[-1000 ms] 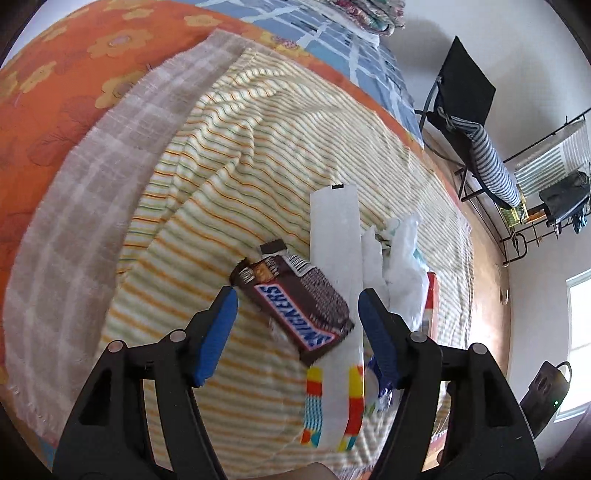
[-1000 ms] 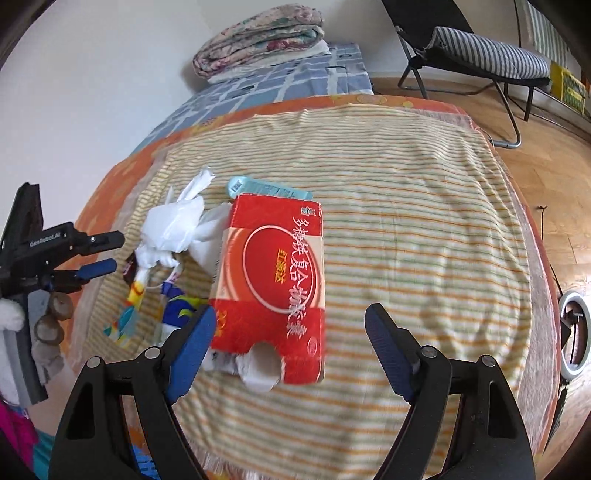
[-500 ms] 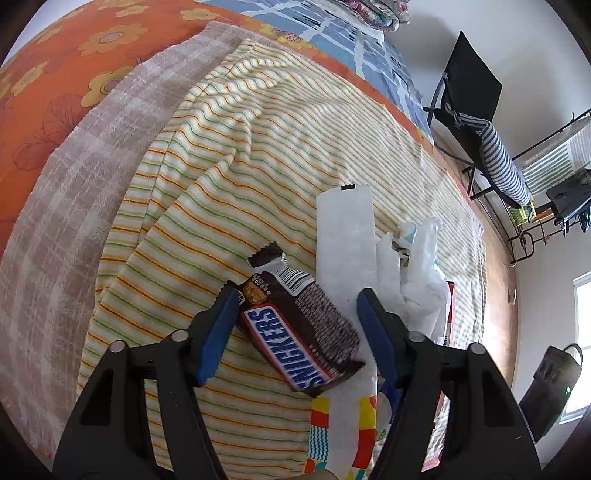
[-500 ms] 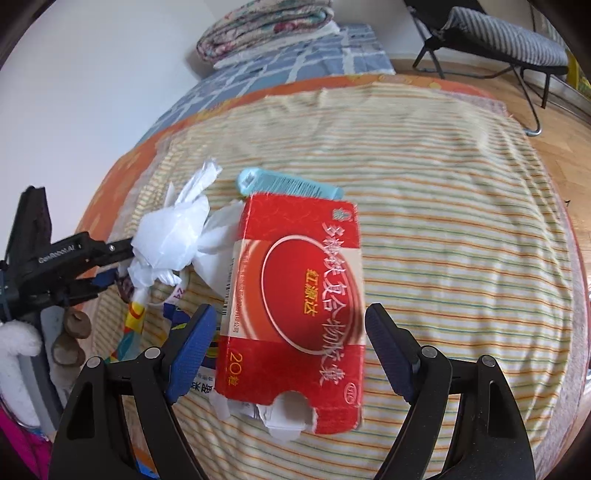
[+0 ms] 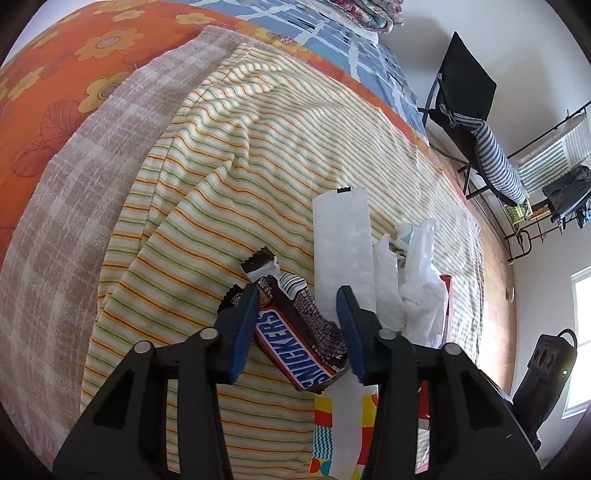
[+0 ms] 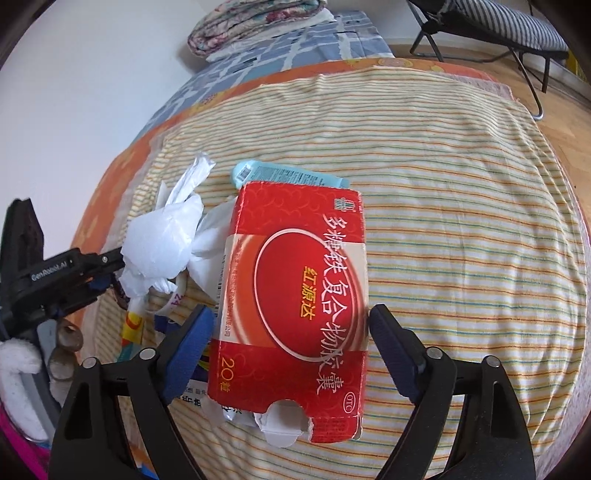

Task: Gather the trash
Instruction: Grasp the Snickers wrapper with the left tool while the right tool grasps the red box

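A brown Snickers wrapper [image 5: 295, 343] lies slantwise on the striped blanket [image 5: 258, 166]. My left gripper [image 5: 297, 295] straddles it. Its jaws are closing, and the blue pads [image 5: 242, 332] reach the wrapper's edges without squeezing it. Beside it lie a long white wrapper [image 5: 341, 236] with a colourful end and a crumpled white plastic bag [image 5: 417, 273]. In the right wrist view a flattened red medicine box [image 6: 295, 295] lies between the fingers of my right gripper [image 6: 291, 310]. Those jaws are opening and stand clear of the box's sides. The left gripper [image 6: 99, 273] shows at the left, behind the white bag [image 6: 159, 243].
A light blue packet [image 6: 288, 173] peeks out behind the red box. The bed carries an orange flowered cover [image 5: 55, 92] and a folded quilt [image 6: 251, 22] at its far end. A black folding chair [image 5: 469, 107], a drying rack [image 5: 546, 166] and a black power strip [image 5: 546, 369] stand on the wooden floor.
My left gripper's jaws have narrowed around the Snickers wrapper. My right gripper has come down and closer over the red box, which now fills the space between its fingers.
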### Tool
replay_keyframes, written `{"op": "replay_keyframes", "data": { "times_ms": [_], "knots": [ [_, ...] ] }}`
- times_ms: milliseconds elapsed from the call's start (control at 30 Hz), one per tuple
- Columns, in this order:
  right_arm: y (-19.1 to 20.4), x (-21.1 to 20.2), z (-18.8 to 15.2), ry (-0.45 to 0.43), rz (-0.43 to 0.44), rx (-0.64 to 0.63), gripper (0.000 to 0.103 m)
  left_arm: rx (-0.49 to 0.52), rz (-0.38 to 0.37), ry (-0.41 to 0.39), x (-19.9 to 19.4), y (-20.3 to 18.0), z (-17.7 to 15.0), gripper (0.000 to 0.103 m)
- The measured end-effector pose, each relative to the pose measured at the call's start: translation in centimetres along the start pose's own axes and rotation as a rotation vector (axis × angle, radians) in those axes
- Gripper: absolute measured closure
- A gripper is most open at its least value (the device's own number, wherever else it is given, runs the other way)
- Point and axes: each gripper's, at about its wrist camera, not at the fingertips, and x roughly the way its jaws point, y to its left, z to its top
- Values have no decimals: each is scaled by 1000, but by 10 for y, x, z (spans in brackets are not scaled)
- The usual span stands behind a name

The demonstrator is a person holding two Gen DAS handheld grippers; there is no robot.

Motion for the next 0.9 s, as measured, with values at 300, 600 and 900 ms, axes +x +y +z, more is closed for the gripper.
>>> {"op": "replay_keyframes", "data": {
  "times_ms": [300,600,900],
  "knots": [
    [3,14,0,18,-30,-24,14,15,-2,-9,-6,1,0,80],
    [1,7,1,-4,-10,-5,15,35,-11,-41,-22,5,1,91],
    [7,-9,-1,-62,-31,-39,16,42,-30,-64,-37,12,1,94]
  ]
}}
